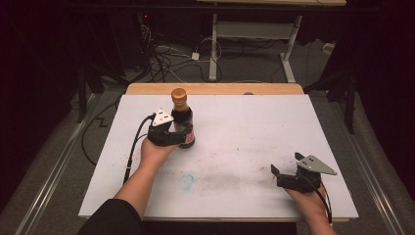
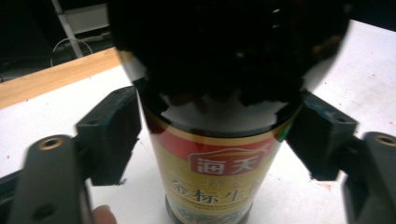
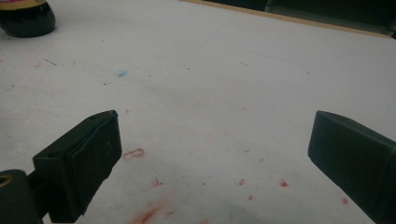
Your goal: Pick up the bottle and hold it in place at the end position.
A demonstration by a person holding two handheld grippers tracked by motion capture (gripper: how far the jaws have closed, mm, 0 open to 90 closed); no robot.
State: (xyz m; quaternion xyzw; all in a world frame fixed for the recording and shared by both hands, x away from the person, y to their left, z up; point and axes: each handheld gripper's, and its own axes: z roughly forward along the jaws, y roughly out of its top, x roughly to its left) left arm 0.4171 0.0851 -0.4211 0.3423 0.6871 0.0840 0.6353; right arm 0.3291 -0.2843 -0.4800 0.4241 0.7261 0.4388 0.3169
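Step in hand, as judged: the bottle (image 1: 182, 120) is being gripped by the left tongs (image 1: 177, 135). It stands upright on the white surface (image 1: 254, 132), left of centre and towards the far edge, cap on.

Left tongs: in the left gripper view the bottle (image 2: 215, 177) is seen between the two jaws, which sit at its sides just above the label. Whether the pads are actually pressing the glass cannot be told; contact looks close on both sides but the edges are lost in the dark body. From the high view the tongs appear wrapped around the lower half of the bottle.

Right tongs (image 1: 285, 175): spread wide, nothing held, parked low over the surface near the right front corner, well apart from the bottle.

Next move, as judged: a firm, level pinch is needed before any lift, since the glass is round and smooth and slip or tilt is likely if the grip is loose. If the cap is to be opened, the right tongs would have to be brought across to it.

View differences:
- High view: cap, full bottle height, both hands' spacing.
- Left gripper view: label detail, jaw placement.
- Right gripper view: the bottle base (image 3: 25, 18) far off at the top left corner, plus red and blue marks on the surface.
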